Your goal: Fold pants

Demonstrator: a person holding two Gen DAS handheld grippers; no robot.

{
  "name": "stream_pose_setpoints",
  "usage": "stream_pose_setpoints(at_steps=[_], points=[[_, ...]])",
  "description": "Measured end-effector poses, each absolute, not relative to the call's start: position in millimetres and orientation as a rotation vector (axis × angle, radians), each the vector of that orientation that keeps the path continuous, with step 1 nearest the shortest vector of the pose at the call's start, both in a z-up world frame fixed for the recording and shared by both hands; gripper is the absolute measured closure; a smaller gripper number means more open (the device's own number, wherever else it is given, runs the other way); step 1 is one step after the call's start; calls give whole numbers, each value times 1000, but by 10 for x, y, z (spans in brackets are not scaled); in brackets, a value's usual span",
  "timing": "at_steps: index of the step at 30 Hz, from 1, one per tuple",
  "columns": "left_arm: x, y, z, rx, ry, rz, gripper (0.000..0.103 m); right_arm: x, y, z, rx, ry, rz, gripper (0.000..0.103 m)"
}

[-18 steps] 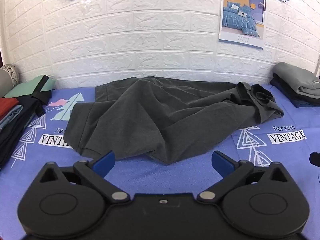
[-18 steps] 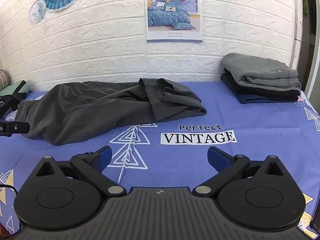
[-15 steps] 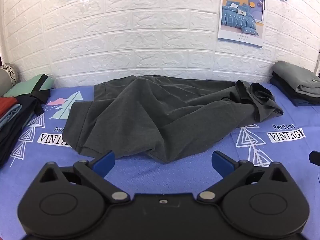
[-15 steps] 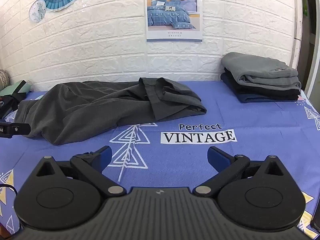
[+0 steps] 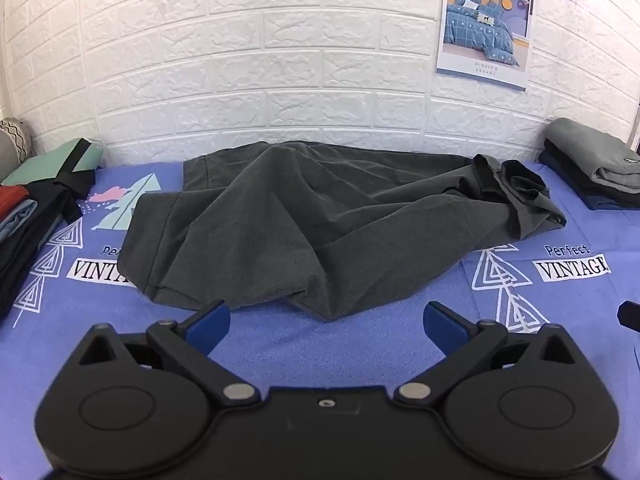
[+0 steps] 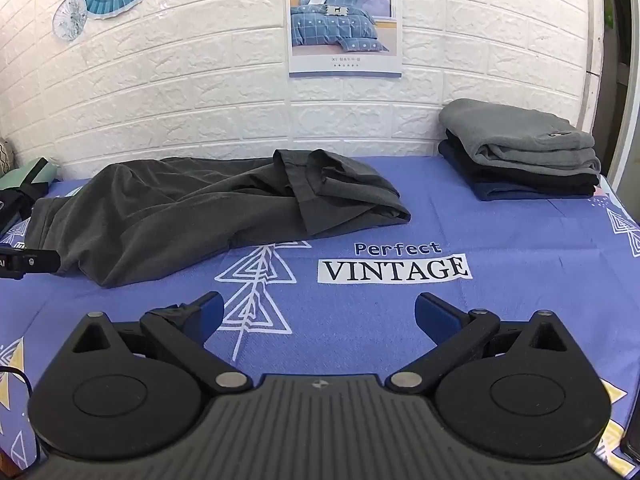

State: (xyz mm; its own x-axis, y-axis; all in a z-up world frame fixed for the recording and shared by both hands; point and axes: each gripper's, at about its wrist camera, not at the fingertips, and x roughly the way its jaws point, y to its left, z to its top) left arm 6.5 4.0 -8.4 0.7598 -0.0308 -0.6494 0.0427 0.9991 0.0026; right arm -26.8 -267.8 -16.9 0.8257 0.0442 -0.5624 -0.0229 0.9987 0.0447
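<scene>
The dark grey pants [image 5: 320, 220] lie unfolded and rumpled across the blue printed sheet [image 5: 360, 340], stretched sideways along the white brick wall [image 5: 240, 80], the waistband bunched at their right end and the leg hems at the left. White labels on the sheet read "VINTAGE" under "Perfect", one to the right of the pants and one half hidden under their left hem. A poster [image 5: 486, 24] on the wall reads "Sweet DAY" above a picture of bedding.

The left tool [image 5: 324, 320] hovers just in front of the near fold of the pants, its blue-tipped jaws spread wide with nothing between them and not touching the cloth. The right tool [image 6: 318, 316] hangs over bare sheet in front of the "VINTAGE" label, jaws likewise wide apart and empty; the pants [image 6: 200, 208] lie ahead of it and to its left, apart from it.

Open sheet runs along the whole near side of the pants. A stack of folded clothes [image 6: 520, 152] sits at the right near the wall, and a looser pile of clothes [image 5: 36, 208] crowds the left edge, close to the leg hems.
</scene>
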Motion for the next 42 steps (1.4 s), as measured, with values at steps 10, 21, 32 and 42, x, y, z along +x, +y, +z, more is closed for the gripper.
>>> stream_pose_setpoints(at_steps=[10,21,32,42], points=[[118,55,-135,12,724,-23,1,-219,-2674,-207,46,620,39,0],[162,97,-201,-1,740,-18,1,-169,-2709,-238,55,635,32,0],[430,1292,-616,-298,793,235,18,-31,-3097,-377,94,613,-43,0],[861,1550,-822,-507,771,267,18,593,-3305,-563,38,587,-45,0]])
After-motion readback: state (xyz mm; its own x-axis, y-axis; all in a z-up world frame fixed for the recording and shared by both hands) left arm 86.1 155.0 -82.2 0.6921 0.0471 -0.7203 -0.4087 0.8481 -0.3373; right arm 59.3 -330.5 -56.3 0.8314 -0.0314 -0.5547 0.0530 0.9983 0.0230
